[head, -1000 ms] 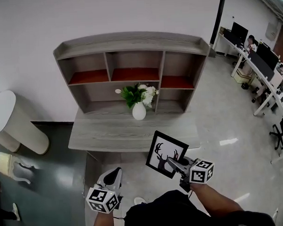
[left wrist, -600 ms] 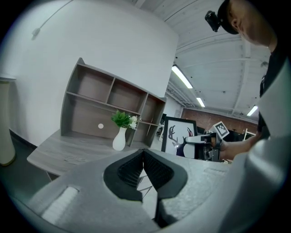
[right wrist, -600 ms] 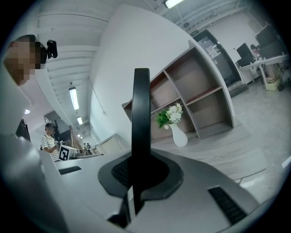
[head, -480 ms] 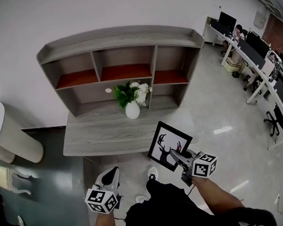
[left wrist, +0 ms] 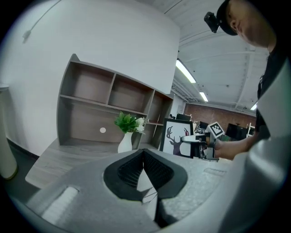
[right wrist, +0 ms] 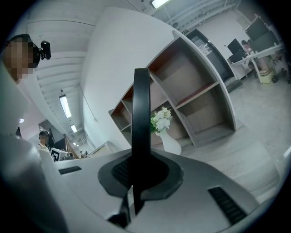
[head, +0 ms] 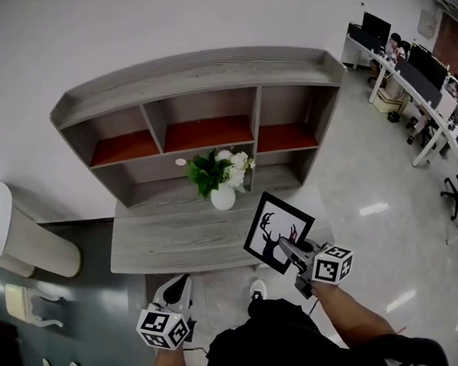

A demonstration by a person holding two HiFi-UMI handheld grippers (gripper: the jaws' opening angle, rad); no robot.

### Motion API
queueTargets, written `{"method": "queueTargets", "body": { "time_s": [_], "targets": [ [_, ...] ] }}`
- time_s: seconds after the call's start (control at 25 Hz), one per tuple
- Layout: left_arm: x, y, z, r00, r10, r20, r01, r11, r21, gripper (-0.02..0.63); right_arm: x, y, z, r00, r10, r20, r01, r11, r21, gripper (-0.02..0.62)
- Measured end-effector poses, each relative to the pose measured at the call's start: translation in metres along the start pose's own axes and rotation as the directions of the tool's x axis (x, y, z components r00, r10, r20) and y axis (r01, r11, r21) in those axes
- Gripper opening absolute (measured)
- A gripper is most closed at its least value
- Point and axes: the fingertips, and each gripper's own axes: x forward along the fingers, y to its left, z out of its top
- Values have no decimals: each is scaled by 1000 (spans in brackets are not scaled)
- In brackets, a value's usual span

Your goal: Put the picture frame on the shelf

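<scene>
Black-framed deer-silhouette picture [head: 275, 231] is held upright, its lower edge grasped in the right tongs [head: 287, 252], by the right front edge of the grey wooden counter [head: 163, 242]. Left tongs [head: 180, 288] hang low, clenched on nothing. Grey wooden shelf [head: 194, 72] compartments look bare. A white vase of flowers [head: 223, 194] crowds the middle, so the right side seems freest.

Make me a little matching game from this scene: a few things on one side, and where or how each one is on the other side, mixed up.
Things:
1. picture frame
2. white vase of flowers
3. left claw
4. upper shelf compartments

States:
A. shut, holding nothing
B. red floors, nothing in them
C. standing on the grey desk top
D. gripped by its edge in the right claw

Pairs: 1-D, 2-C, 3-A, 4-B.
</scene>
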Motion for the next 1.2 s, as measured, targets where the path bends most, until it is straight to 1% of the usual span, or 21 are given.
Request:
{"method": "queueTargets", "body": {
  "time_s": [0.2,0.36,0.48,0.72,0.84,0.92,1.0,1.08,1.2],
  "targets": [
    [56,4,29,999,-38,0,38,998,43,11,20,-37,35,999,-12,39,12,1000,2,22],
    [96,5,47,998,-59,-12,60,996,68,9,27,-69,68,996,-41,83,41,999,2,22],
    [118,4,55,997,-66,-30,68,995,77,9,22,-91,93,990,-70,119,71,997,1,21],
    [157,5,67,996,-82,-20,83,994,66,9,18,-128,142,976,-107,191,117,992,-39,21],
    [166,3,63,993,-103,-48,107,991,76,9,18,-142,164,962,-145,232,158,987,-35,22],
    [171,9,60,992,-108,-68,114,990,83,10,18,-149,180,950,-168,264,184,982,-34,21],
    [179,20,62,990,-119,-75,124,990,72,9,19,-154,194,937,-190,292,211,977,-41,22],
    [189,27,69,987,-144,-76,149,986,69,9,22,-158,209,924,-214,318,242,969,-52,22],
    [201,30,87,976,-204,-75,211,972,105,9,24,-161,228,898,-258,358,295,954,-54,21]
  ]
}}
